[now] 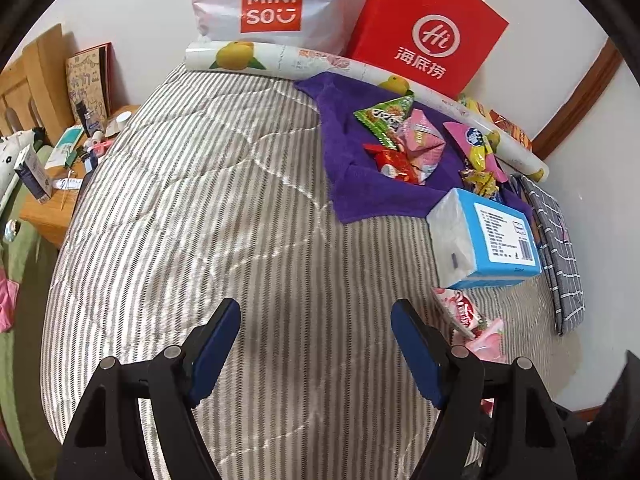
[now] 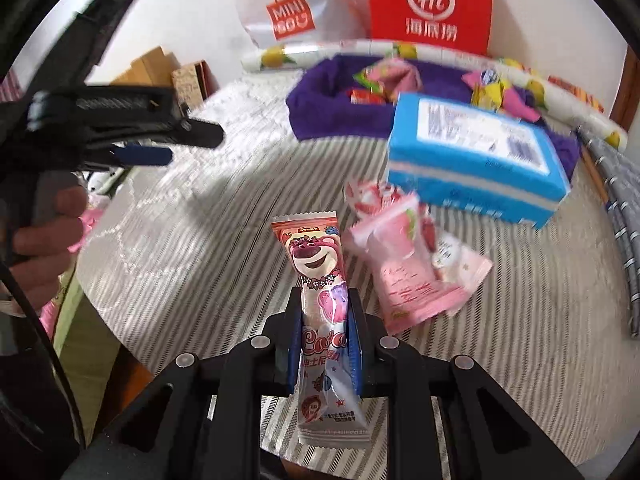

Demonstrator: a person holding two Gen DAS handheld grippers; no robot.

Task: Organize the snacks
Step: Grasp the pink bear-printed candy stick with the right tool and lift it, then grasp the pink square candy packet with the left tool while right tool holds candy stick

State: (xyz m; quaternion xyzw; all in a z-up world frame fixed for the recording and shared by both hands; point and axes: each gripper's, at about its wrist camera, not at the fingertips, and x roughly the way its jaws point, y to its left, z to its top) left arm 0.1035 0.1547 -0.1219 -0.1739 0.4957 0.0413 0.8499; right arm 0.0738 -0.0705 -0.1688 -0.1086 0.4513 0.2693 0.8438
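Note:
My right gripper (image 2: 325,300) is shut on a long pink bear-print lollipop packet (image 2: 316,256), which stands up between the blue pads above the striped quilt (image 2: 192,232). Two pink strawberry snack packets (image 2: 404,256) lie just to its right; they also show beside my left gripper's right finger as pink packets (image 1: 468,316). My left gripper (image 1: 316,312) hangs open over bare quilt with nothing between its fingers; it appears again at the left of the right wrist view as the left gripper (image 2: 156,144) in a hand. A purple towel (image 1: 344,160) at the back holds several mixed snacks (image 1: 400,140).
A blue tissue pack (image 1: 496,236) sits between the towel and the pink packets. A white shopping bag (image 1: 268,0), a red bag (image 1: 428,28) and a lemon-print roll (image 1: 280,60) line the wall. A grey checked cloth (image 1: 560,252) lies at right; a cluttered wooden bedside table (image 1: 48,208) stands left.

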